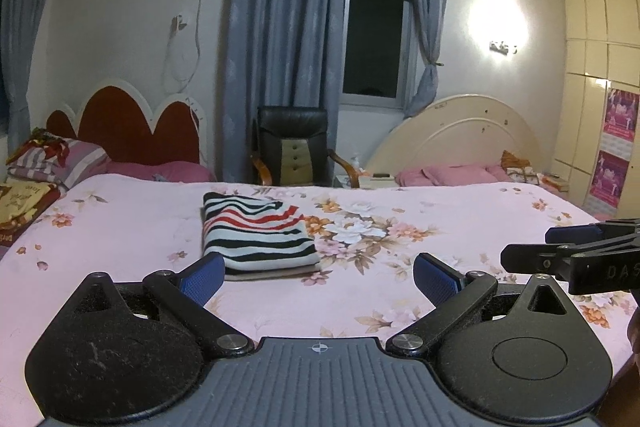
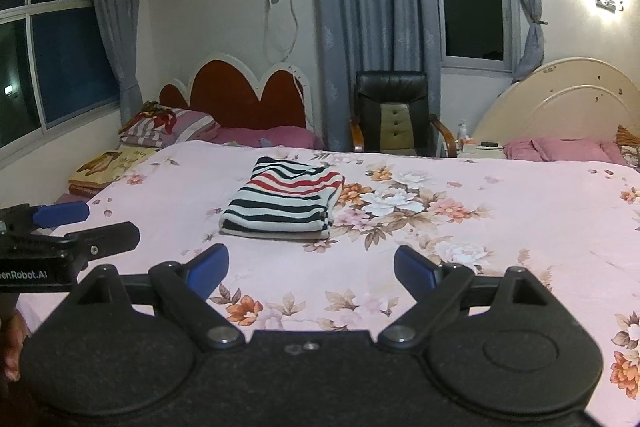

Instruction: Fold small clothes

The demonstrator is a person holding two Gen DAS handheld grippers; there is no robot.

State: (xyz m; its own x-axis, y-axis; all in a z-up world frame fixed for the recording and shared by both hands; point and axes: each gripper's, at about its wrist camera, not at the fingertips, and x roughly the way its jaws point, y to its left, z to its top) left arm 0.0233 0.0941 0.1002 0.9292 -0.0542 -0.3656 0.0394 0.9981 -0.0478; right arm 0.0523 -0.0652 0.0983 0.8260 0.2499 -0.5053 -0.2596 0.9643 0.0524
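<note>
Shirt (image 1: 256, 235), folded, lies mid-frame on the bed (image 1: 460, 227); left gripper (image 1: 318, 273) and right gripper (image 2: 310, 267) hover released, empty.

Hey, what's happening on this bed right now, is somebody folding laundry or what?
A person holds two handheld grippers over a bed with a floral sheet. A striped garment lies folded in a neat rectangle on top of a beige folded piece. The left gripper and the right gripper both hover short of the stack, jaws open and holding nothing. The folding of this piece looks done.
</note>
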